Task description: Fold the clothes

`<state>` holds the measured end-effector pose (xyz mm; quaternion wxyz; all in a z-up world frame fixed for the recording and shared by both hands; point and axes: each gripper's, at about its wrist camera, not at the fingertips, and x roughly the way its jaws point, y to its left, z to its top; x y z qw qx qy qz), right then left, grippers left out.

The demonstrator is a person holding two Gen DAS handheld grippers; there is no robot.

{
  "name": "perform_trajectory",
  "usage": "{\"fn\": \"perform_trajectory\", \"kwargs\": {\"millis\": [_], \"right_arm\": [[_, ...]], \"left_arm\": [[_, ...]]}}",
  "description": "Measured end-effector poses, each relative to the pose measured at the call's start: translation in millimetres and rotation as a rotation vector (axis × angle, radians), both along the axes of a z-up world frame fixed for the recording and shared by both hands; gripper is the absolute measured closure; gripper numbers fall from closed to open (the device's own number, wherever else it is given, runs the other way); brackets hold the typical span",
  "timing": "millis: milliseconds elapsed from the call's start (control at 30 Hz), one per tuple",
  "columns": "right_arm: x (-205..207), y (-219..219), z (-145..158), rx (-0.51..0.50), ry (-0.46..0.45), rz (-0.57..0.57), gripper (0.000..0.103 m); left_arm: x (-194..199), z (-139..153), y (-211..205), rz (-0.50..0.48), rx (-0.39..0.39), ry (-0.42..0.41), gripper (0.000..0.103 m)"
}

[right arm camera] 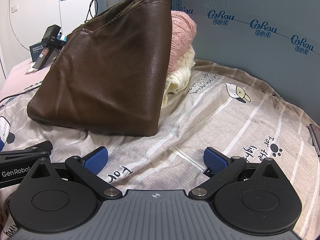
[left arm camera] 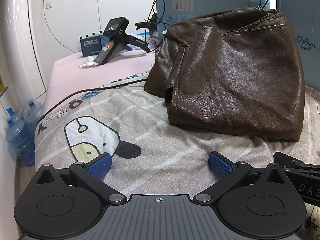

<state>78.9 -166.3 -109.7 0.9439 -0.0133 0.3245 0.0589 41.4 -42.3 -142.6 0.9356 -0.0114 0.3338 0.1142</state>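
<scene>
1. The brown leather garment (left arm camera: 236, 74) lies folded into a thick bundle on the printed bedsheet (left arm camera: 140, 108), ahead of both tools and touched by neither. From the right wrist view it is a squat block with its near corner pointing toward the camera (right arm camera: 108, 68).

2. The left gripper (left arm camera: 159, 165) has its jaws spread wide with only sheet between the blue pads (left arm camera: 100, 165). The right gripper (right arm camera: 155, 160) is likewise wide apart and carries nothing.

3. Judged from this, the folding of this piece looks finished or nearly so (the edges are stacked in layers at the top, though I cannot tell from these angles whether they line up neatly).

4. Behind the bundle, seen only by the right camera, a pink knit (right arm camera: 183, 30) sits on a cream knit (right arm camera: 180, 74), against the blue cardboard box (right arm camera: 250, 46); these look like a pile of done items.

5. The next move probably calls for both grippers to reach forward, close on the bundle's near lower edges, and either tidy it or carry it to that pile without letting the stiff layers spring open.
</scene>
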Motion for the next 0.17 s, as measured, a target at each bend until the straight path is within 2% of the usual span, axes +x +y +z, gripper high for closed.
{"fn": "perform_trajectory", "kwargs": {"millis": [167], "right_arm": [[-0.1, 0.0, 0.1, 0.0, 0.0, 0.0, 0.0]], "left_arm": [[0.0, 0.0, 0.0, 0.0, 0.0, 0.0, 0.0]]}}
